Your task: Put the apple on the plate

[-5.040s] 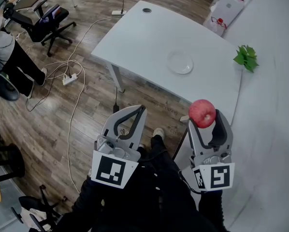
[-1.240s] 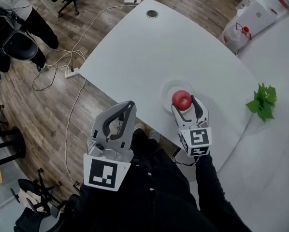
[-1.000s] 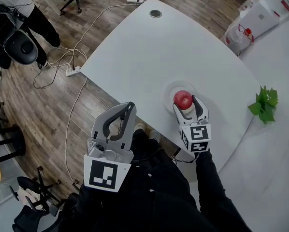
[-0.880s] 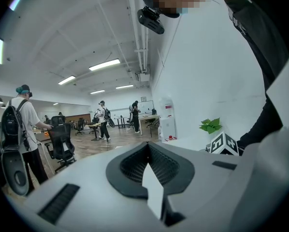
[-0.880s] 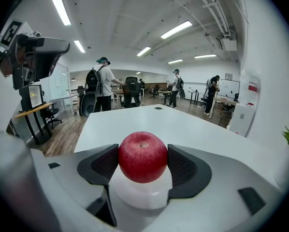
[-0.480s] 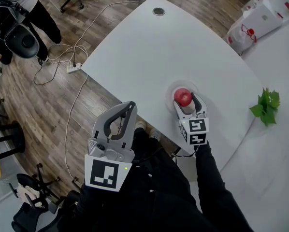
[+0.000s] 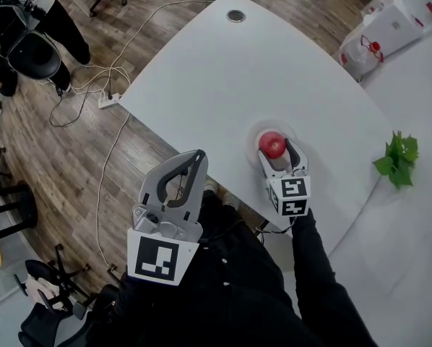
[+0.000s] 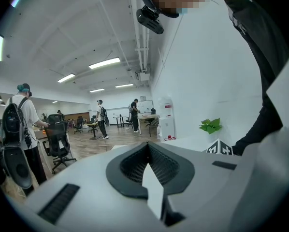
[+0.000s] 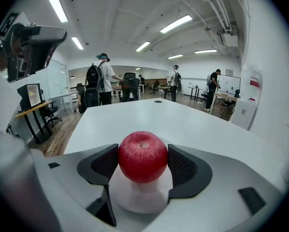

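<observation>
A red apple (image 7: 272,144) (image 9: 143,156) sits between the pads of my right gripper (image 7: 274,147) (image 9: 143,164), which is shut on it. Directly under the apple lies the small white plate (image 7: 254,131) (image 9: 135,201), near the front edge of the white table (image 7: 223,71). I cannot tell whether the apple touches the plate. My left gripper (image 7: 197,157) (image 8: 147,150) hangs off the table's front edge over the person's legs, shut with nothing in it.
A green plant (image 7: 396,160) (image 8: 209,125) stands to the right by the white wall. A cable hole (image 7: 235,15) marks the table's far end. White boxes (image 7: 386,26) sit at the back right. Cables (image 7: 104,100), office chairs and people occupy the wooden floor at left.
Five seconds ago the right gripper held the apple off the table near the body; it now holds it over the plate. In the last second it barely moved. The left gripper stayed put.
</observation>
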Motion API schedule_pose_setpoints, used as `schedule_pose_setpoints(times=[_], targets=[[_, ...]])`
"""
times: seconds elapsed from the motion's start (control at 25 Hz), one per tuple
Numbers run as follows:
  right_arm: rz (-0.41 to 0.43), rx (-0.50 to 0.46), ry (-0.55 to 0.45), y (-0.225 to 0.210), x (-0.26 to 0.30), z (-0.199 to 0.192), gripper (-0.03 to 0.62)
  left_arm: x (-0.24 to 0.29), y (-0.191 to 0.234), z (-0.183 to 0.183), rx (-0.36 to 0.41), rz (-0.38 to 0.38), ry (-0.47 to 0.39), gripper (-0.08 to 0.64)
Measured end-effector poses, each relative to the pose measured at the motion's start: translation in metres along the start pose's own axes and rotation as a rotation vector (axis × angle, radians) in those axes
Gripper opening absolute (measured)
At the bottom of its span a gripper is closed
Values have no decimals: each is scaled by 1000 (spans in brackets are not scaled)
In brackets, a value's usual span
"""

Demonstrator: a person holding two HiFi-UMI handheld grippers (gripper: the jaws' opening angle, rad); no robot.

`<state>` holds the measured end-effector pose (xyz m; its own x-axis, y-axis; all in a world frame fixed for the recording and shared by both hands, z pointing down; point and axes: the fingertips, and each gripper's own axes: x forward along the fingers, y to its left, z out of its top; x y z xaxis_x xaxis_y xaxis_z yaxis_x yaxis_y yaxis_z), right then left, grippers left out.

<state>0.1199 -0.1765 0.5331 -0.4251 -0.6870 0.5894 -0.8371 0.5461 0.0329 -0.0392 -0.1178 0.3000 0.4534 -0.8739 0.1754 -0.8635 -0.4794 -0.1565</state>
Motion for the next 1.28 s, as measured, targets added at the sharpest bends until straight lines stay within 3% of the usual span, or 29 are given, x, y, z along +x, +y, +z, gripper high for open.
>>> schedule_pose_setpoints(times=[0.48, 1.28], targets=[[-2, 61, -15, -2, -1, -2, 307, 4, 1, -4, -1, -11, 14, 14], [-13, 22, -51, 1, -13, 11, 307, 5, 1, -1, 0, -31, -1, 14]])
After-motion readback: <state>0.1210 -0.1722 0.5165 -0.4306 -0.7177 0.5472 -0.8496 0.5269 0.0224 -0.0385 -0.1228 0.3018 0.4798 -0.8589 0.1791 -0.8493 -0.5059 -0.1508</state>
